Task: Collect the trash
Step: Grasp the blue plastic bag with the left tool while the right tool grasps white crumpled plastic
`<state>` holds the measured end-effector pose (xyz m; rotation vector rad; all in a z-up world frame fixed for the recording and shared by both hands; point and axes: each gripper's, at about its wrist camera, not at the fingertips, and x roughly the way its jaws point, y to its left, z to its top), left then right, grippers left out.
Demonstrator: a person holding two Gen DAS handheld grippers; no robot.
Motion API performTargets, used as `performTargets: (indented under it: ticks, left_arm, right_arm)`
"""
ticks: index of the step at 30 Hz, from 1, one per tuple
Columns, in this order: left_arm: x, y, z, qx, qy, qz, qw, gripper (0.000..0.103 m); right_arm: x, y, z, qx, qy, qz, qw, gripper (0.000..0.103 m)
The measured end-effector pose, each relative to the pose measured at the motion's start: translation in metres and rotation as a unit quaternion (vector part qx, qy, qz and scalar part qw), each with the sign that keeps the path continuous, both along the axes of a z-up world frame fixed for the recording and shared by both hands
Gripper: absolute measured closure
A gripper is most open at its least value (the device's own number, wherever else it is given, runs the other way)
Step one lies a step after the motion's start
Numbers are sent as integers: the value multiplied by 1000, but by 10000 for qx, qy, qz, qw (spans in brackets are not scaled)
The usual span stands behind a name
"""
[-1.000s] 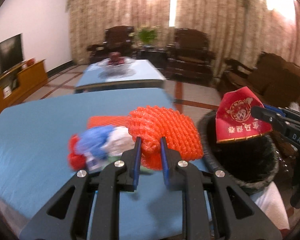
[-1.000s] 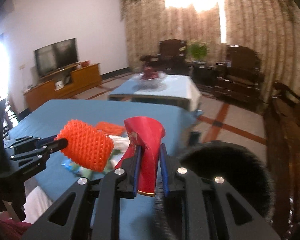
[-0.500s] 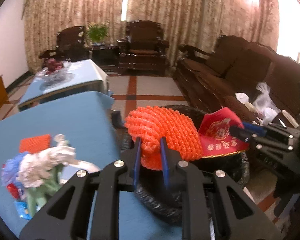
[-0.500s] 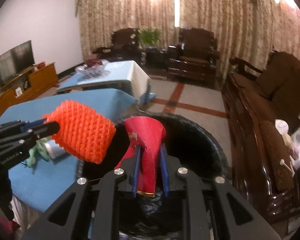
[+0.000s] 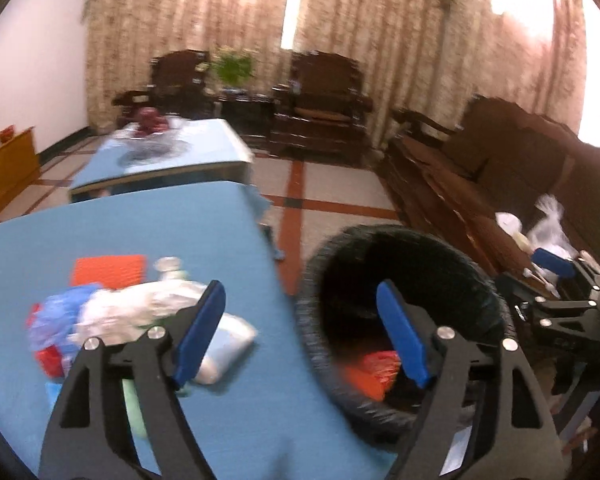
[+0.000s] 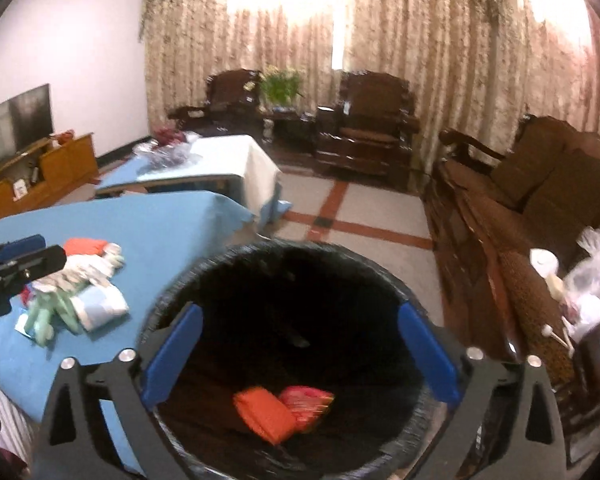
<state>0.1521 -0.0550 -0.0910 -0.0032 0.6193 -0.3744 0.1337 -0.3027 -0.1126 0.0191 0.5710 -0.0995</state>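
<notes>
- Our left wrist camera looked forward and down over the blue table's (image 5: 204, 236) edge, close by.
- Our right wrist camera looked steeply into the black bin (image 6: 204, 276).
- Both views shared table, bin, curtains (image 6: 420, 60).

Backlit curtains (image 6: 380, 60), dark, seemingly wooden armchairs (image 6: 366, 128).

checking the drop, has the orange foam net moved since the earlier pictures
Yes. The orange foam net has left the left tongs, which are opening, and lies down inside the black bin.
</notes>
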Motion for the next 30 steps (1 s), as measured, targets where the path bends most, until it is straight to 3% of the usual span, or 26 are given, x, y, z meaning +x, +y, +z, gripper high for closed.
performTargets:
  ticks: [5,12,18,23,30]
  left_arm:
    - [-8,66,7,2,-146,844,9963,25]
    - [-13,150,6,427,-315,1898,9804,25]
    - [-7,191,-2,462,-167,2269,9727,25]
    - [-1,208,-12,487,-66,2379,9700,25]
    - [6,230,-22,523,77,2542,9657,25]
  right_arm:
    - [15,51,9,236,-185,640,9975,6]
    - [47,134,9,397,-236,1571,9865,6]
    - [85,194,-3,453,-226,1979,9789,6]
    - [111,226,-23,484,52,2199,9743,7]
    - [122,265,-44,562,387,2678,9610,23]
